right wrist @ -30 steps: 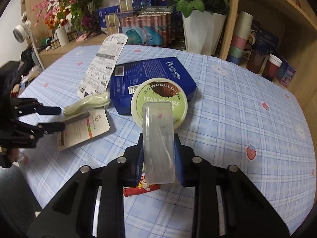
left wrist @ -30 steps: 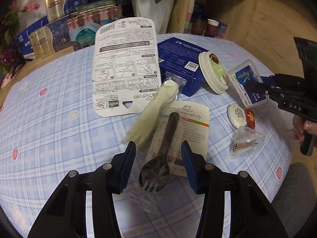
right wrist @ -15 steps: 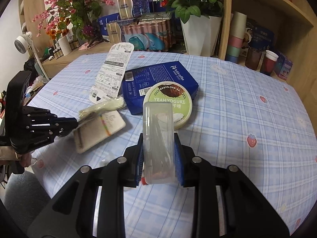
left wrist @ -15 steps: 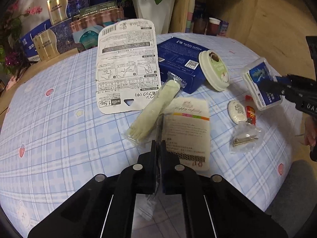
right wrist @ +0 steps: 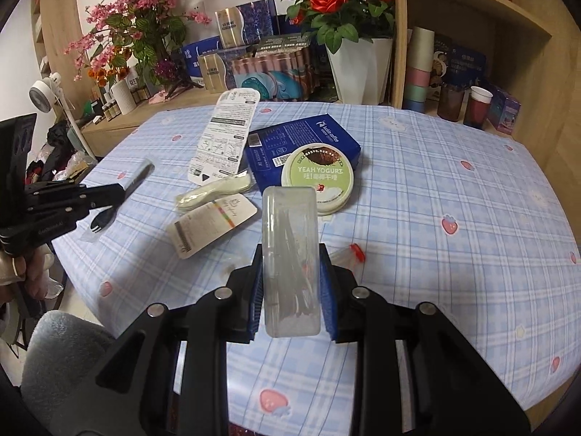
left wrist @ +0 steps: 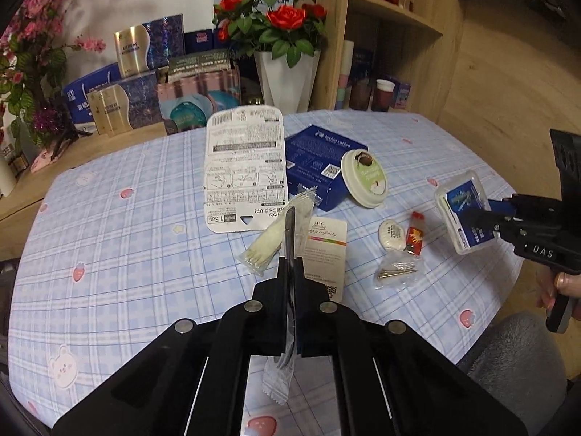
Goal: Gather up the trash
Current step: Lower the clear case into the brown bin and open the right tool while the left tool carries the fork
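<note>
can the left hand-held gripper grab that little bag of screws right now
Probably not yet: the left hand-held gripper is shut on the wrapped black fork. The bag of screws itself lies uncovered.

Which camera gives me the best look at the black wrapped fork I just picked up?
The right wrist view: the black fork shows side-on, tines and wrapper clear, clamped in the left tongs. The left wrist view sees it only edge-on, a thin sliver between shut pads.

A round table (left wrist: 120, 239) in a blue checked cloth carries a white backing card (left wrist: 243, 167), a blue box (left wrist: 312, 160), a paper tag (left wrist: 325, 250), a screw bag (left wrist: 397, 272), and a wrapped pale fork (left wrist: 272, 236) near the middle.
</note>
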Action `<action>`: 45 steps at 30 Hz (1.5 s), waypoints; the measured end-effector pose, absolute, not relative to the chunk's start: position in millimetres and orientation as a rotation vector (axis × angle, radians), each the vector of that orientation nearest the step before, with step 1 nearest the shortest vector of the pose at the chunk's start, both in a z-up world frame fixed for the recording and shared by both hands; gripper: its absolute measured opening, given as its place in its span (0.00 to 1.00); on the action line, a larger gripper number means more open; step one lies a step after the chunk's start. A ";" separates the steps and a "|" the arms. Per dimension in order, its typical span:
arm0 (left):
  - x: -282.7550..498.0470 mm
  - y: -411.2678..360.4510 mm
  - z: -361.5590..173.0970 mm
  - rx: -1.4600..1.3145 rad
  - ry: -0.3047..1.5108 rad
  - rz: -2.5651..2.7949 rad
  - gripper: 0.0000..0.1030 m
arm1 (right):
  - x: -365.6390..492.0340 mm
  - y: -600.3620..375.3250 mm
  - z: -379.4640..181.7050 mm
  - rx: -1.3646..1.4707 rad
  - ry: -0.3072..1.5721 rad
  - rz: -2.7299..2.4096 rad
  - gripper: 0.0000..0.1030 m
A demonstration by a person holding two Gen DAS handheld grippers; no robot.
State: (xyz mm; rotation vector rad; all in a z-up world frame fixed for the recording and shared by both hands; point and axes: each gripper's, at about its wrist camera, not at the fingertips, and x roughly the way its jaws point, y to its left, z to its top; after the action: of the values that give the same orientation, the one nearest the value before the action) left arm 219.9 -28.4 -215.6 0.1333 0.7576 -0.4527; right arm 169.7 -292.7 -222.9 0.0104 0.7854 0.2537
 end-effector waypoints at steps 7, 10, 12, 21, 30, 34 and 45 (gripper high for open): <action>187.5 -18.4 -191.5 0.098 0.700 -0.428 0.03 | 142.7 -289.7 -212.0 0.026 0.764 0.257 0.29; 173.5 -14.3 -182.8 0.083 0.680 -0.421 0.03 | 132.9 -287.8 -209.4 0.032 0.759 0.261 0.29; 163.0 -11.7 -177.2 0.069 0.668 -0.421 0.03 | 125.5 -286.3 -207.8 0.036 0.757 0.266 0.29; 122.5 -8.8 -162.6 0.031 0.629 -0.418 0.03 | 94.0 -278.8 -204.6 0.041 0.741 0.286 0.29; 82.0 -6.7 -158.3 0.001 0.611 -0.419 0.03 | 64.6 -272.6 -206.0 0.059 0.731 0.317 0.29; 66.6 -3.9 -155.4 -0.017 0.606 -0.414 0.03 | 51.8 -267.4 -212.0 0.062 0.743 0.333 0.29; 24.5 -2.4 -161.2 -0.064 0.603 -0.423 0.03 | 19.8 -246.1 -243.8 0.045 0.856 0.402 0.29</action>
State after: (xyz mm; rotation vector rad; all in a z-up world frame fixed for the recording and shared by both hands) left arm 24.5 -2.4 -161.2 -0.0635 0.6034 -0.4232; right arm 19.8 -246.1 -243.8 0.0448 0.8560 0.4018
